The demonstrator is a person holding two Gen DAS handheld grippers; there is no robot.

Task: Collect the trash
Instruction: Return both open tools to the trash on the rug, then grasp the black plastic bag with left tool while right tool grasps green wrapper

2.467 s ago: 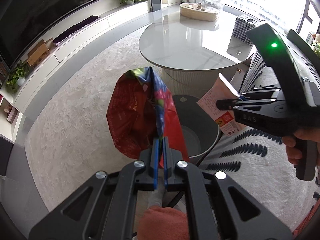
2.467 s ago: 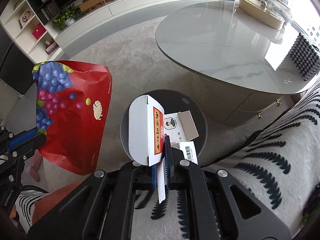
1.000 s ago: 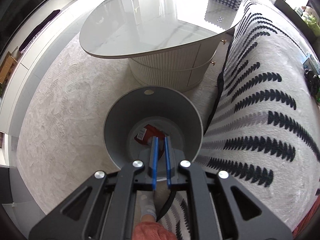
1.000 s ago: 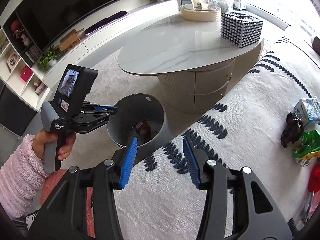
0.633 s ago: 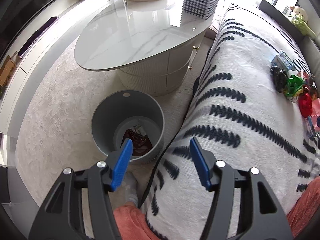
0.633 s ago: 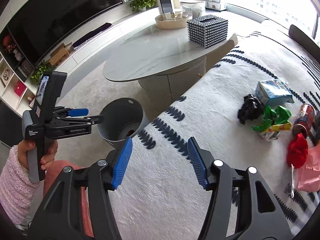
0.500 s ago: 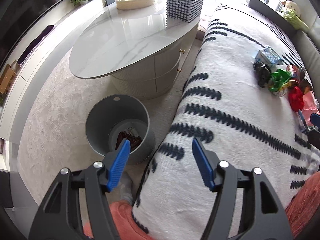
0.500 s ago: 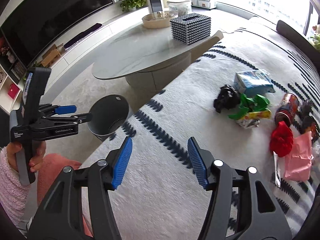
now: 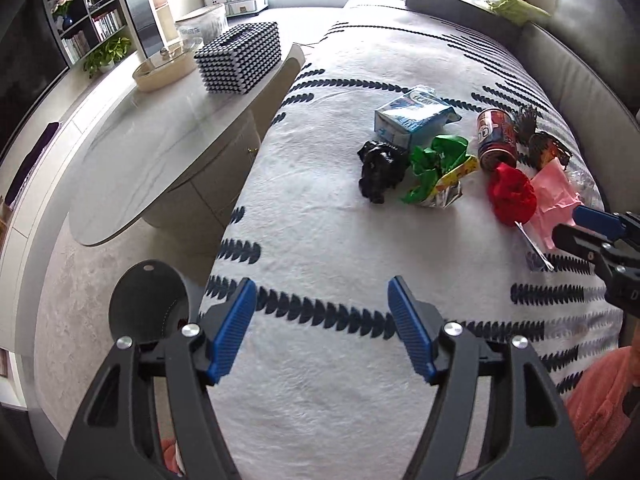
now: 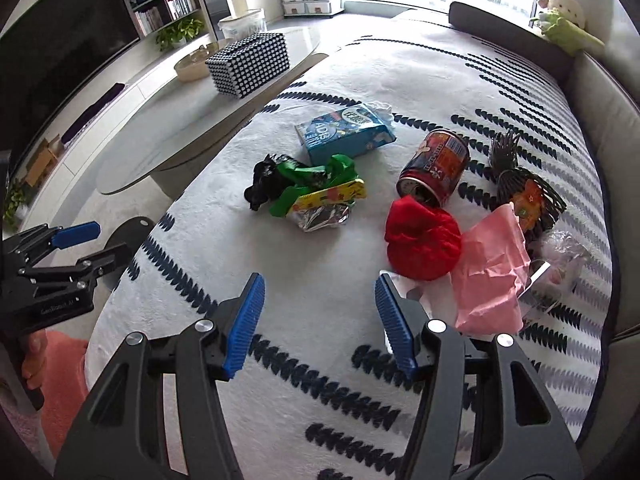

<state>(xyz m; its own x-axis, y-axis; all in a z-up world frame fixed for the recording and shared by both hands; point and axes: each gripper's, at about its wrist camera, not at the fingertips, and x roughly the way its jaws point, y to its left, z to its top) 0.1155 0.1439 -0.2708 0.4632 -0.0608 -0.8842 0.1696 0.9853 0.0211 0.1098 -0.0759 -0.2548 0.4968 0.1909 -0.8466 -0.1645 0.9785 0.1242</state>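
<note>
We see the trash lying in a loose cluster on the white throw with dark scallop rows (image 9: pixel 320 216) that covers the sofa, toward the upper right of both frames. The pieces are a blue carton (image 10: pixel 344 130) on its side, a crumpled black bag (image 10: pixel 262 184) touching a green wrapper (image 10: pixel 316 184) with a yellow strip and foil under it, a red can (image 10: pixel 434 166) on its side with its open mouth toward us, a red crumpled wad (image 10: pixel 422 240) just below the can, a pink sheet (image 10: pixel 490 276) against that wad, and dark plastic trays (image 10: pixel 532 196) behind.

The left hand-held gripper (image 9: pixel 320 328) has its blue pads spread wide over bare throw, nothing between them. The right hand-held gripper (image 10: pixel 318 320) is likewise spread and empty, its right pad just beside the pink sheet.

Compared with a moment ago, both views have swung from the grey bin (image 9: pixel 146 300) to the sofa: the bin, once centred under the left pads, now sits at the lower left of the left view, half hidden. The left jaws, pressed together a second ago, have opened. The marble tabletop (image 9: pixel 152 160) now lies at the left.
</note>
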